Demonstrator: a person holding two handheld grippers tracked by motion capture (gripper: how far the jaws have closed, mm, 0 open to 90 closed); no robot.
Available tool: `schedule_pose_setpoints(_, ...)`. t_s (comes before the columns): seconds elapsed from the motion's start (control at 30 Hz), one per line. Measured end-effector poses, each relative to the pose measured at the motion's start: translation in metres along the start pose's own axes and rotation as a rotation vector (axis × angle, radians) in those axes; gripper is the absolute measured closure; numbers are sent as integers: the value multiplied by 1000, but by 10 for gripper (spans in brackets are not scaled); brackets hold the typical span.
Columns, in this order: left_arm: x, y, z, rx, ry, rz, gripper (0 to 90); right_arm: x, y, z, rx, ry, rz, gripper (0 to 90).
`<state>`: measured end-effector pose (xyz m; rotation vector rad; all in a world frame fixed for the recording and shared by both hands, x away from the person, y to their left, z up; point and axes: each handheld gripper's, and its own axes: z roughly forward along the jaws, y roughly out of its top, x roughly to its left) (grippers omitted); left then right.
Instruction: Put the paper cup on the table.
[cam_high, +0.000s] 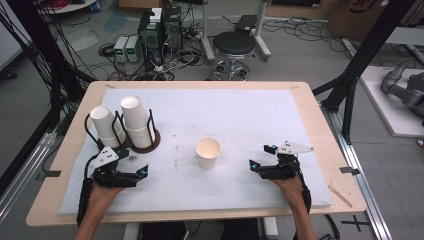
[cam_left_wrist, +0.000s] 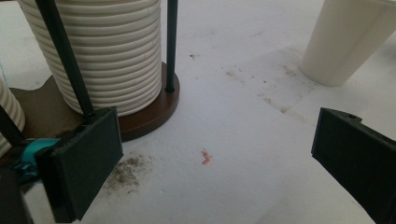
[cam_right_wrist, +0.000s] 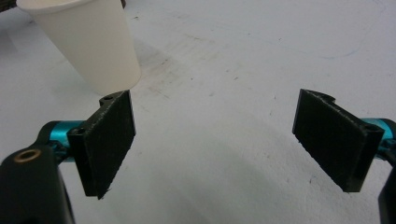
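A smooth, tapered paper cup stands upright mid-desk on a scuffed white mat, between the left gripper and right gripper, both with flat black jaws apart and empty. Ribbed cup stacks fill a wire-and-wood holder just beyond the left gripper.

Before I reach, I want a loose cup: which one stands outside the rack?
The single cup in the middle of the white mat, mouth up. The other cups sit stacked upside down in the wire rack.
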<state>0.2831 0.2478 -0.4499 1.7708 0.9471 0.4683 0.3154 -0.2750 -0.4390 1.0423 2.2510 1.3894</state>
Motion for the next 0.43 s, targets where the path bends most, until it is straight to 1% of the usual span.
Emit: schedule_pose_setpoints(0.43,0,-1,-1,2,4,0,17,0,-1,-1,-4,-1,3,136)
